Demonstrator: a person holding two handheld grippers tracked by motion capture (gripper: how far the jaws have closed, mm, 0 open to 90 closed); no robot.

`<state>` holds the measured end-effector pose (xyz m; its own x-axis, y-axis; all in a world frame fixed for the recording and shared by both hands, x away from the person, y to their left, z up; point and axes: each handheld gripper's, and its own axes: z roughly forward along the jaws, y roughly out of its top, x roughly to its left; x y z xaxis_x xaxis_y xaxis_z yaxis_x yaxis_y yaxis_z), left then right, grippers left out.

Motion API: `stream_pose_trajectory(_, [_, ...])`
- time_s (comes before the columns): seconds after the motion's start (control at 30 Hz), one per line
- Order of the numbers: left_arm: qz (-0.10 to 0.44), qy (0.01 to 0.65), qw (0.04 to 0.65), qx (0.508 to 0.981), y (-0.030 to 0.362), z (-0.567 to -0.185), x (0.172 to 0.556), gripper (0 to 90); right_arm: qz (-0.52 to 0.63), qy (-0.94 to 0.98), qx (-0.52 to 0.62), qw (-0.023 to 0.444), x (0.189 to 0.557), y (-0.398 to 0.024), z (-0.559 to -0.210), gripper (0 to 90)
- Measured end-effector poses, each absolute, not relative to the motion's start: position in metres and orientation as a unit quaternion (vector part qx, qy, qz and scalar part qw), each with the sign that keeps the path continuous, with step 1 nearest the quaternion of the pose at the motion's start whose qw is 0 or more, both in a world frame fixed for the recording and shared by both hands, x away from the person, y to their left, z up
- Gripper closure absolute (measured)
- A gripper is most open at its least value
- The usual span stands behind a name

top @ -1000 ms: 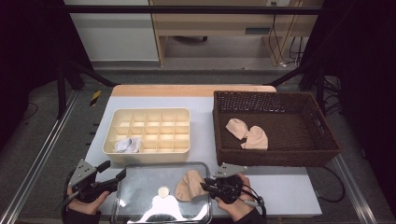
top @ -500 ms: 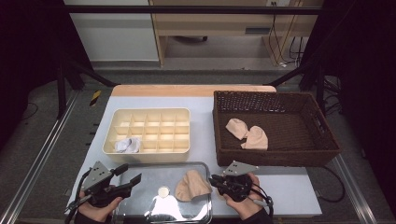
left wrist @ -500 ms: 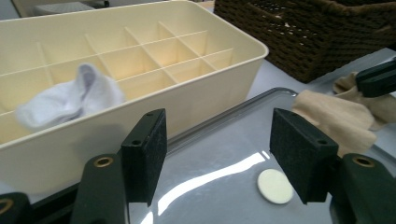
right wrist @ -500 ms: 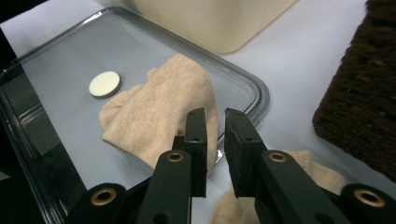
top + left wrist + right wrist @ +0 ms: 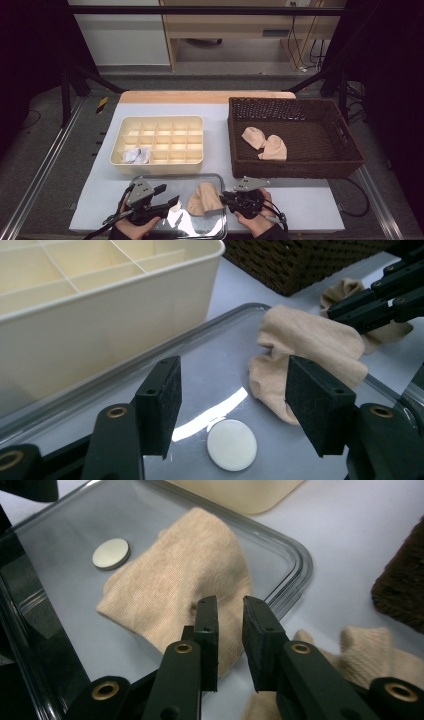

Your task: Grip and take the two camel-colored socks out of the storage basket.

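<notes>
The beige sock (image 5: pixel 204 198) looks light, soft and floppy; I judge a pinch on a bunched fold near its edge holds best. It lies half on the clear tray (image 5: pixel 212 179), draped over the rim. My right gripper (image 5: pixel 230 630) sits at that draped edge, jaws nearly together with a slim gap and no cloth in it. My left gripper (image 5: pixel 232 405), jaws just closing but apart, faces the sock's other end beside a white disc (image 5: pixel 231 445).

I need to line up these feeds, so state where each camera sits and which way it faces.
High view: above the near table edge, looking forward and down; both hands show.
Left gripper view: on the left hand-held gripper, facing the beige sock on the clear tray; its jaws stand apart.
Right gripper view: on the right hand-held gripper, jaws nearly together over that sock.
All share sock and tray.
</notes>
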<state>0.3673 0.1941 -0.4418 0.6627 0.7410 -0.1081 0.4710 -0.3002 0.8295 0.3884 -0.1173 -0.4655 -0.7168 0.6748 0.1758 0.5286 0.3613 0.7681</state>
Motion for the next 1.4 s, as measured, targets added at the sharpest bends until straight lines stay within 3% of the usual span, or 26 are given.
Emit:
stream_pose_trajectory(0.73, [0.126,0.364,0.405,0.829,0.154,-0.473,0.368,51.5,0.425,0.823,0.363,0.100,0.388,-0.113,-0.472,73.9])
stream_pose_trajectory(1.23, [0.102,0.360,0.401,0.836,0.151,-0.478,0.368,83.5,0.405,0.835,0.360,0.094,0.389,-0.108,-0.479,80.1])
stream_pose_trajectory(1.4, [0.100,0.358,0.400,0.838,0.153,-0.477,0.369,87.2,0.408,0.834,0.361,0.089,0.388,-0.109,-0.477,86.0])
